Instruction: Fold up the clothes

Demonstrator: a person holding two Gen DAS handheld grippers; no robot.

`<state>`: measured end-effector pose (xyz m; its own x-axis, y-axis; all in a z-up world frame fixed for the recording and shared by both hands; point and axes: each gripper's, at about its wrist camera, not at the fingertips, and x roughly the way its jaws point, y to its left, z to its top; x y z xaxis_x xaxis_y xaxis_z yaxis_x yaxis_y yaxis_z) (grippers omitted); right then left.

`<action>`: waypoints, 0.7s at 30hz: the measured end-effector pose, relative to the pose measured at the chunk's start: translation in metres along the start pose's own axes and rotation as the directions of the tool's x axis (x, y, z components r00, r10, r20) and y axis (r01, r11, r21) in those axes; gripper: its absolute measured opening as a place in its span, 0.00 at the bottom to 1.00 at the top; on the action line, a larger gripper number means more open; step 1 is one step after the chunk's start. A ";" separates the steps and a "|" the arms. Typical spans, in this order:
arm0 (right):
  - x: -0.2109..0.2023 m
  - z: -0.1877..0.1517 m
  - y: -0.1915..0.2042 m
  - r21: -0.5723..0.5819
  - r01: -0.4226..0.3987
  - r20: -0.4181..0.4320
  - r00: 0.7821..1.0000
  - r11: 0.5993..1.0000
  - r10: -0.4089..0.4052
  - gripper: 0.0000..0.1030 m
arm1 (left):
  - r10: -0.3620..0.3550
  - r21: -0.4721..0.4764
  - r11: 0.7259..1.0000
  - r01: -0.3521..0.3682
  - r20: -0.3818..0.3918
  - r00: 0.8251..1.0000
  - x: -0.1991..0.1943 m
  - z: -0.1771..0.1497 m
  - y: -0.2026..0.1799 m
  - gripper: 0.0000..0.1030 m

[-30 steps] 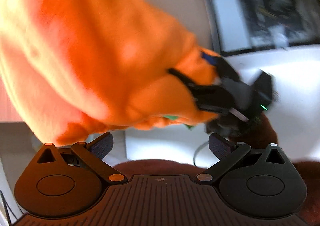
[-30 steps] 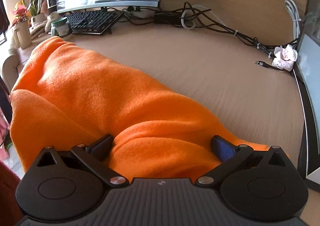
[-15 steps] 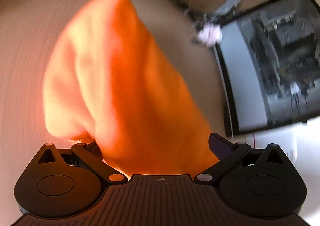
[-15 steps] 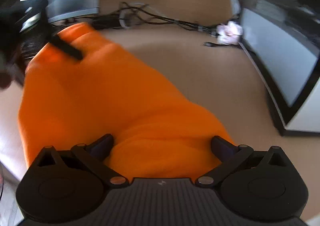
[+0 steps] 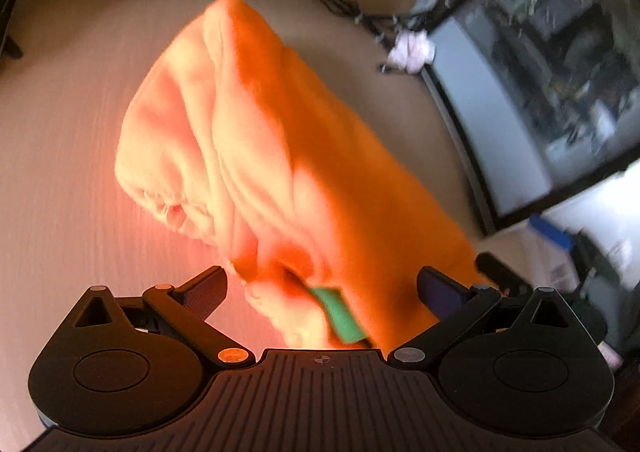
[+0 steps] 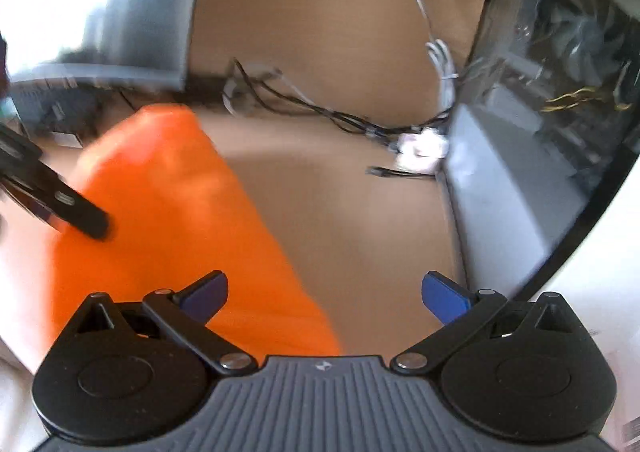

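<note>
The tan desk (image 5: 60, 156) fills both views. An orange garment (image 5: 280, 156) lies bunched on it, running from twelve o'clock toward six in the left view. Both the left gripper (image 5: 322, 286) and right gripper (image 6: 324, 290) have jaws spread, gripping nothing. It seems between folds; the next move calls for pinching an edge near the green label (image 5: 340, 314).

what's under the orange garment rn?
The orange garment lies folded on the tan desk; bare desktop shows all around it. A green tag peeks out near its close edge. Anything beneath the fabric is hidden.
</note>
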<state>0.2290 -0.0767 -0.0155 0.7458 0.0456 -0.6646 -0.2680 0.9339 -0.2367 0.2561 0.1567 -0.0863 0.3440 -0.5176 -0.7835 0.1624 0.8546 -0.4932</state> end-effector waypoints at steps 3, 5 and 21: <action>0.009 -0.021 0.006 -0.058 0.027 -0.052 0.998 0.998 -0.030 1.00 | 0.066 0.051 0.997 -0.065 -0.017 0.998 0.014 0.009 0.002 0.85; 0.009 -0.032 0.013 -0.088 0.053 -0.051 0.997 0.995 -0.058 1.00 | 0.086 0.061 0.995 -0.085 -0.018 0.996 0.023 0.023 0.008 0.84; -0.018 -0.003 0.019 -0.066 -0.123 0.026 0.992 0.990 0.125 1.00 | 0.053 0.018 0.998 -0.056 0.118 0.992 -0.004 0.047 0.009 0.92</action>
<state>0.2081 -0.0613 -0.0100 0.7221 0.1708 -0.6703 -0.3969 0.8960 -0.1993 0.2992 0.1681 -0.0697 0.4590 -0.4629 -0.7583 0.1600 0.8826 -0.4420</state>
